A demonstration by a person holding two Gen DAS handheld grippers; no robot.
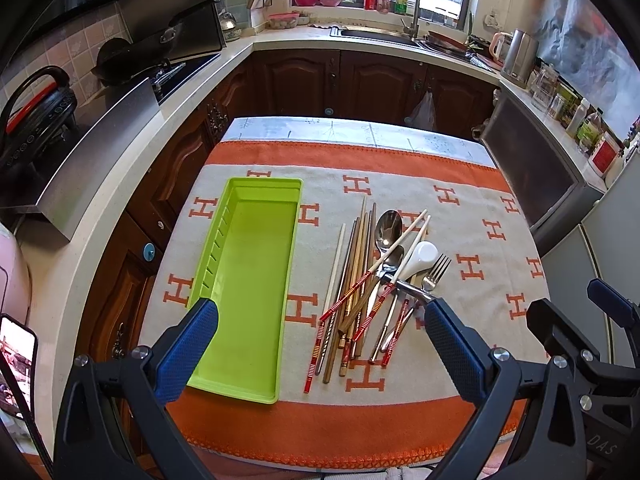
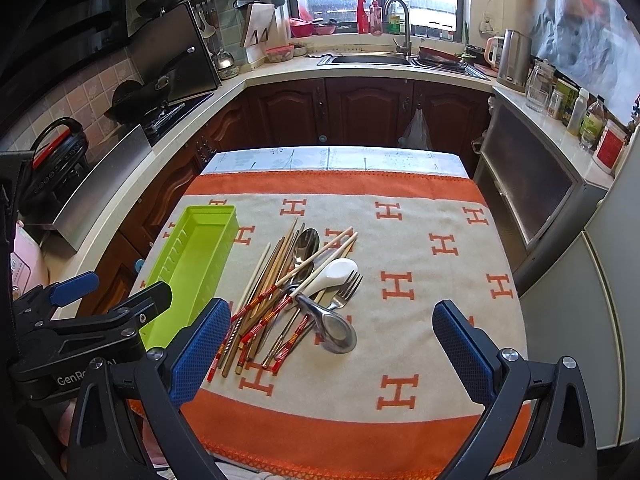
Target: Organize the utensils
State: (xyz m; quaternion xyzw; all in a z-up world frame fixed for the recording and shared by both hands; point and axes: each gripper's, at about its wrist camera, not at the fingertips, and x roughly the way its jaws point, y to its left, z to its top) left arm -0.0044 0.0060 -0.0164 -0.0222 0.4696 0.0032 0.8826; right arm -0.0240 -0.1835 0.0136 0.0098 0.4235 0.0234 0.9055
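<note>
**Two open grippers above a heap of utensils and an empty tray**

Nearest the viewer, the left gripper and the right gripper both hover over the near edge of the table, each with its blue-padded jaws spread wide and nothing held between them. Beneath them lies an orange-and-cream cloth patterned with H shapes. On the cloth's left part stands a green tray, long side running away from the viewer, with nothing in it. Just beside it, to the right and not touching, the utensils form a crossed heap: chopsticks of wood, pale and red-banded kinds, a metal spoon, a white ceramic spoon, a fork and a steel ladle-shaped spoon nearest the right gripper. Beyond the table run dark cabinets, a sink and a window.
</note>
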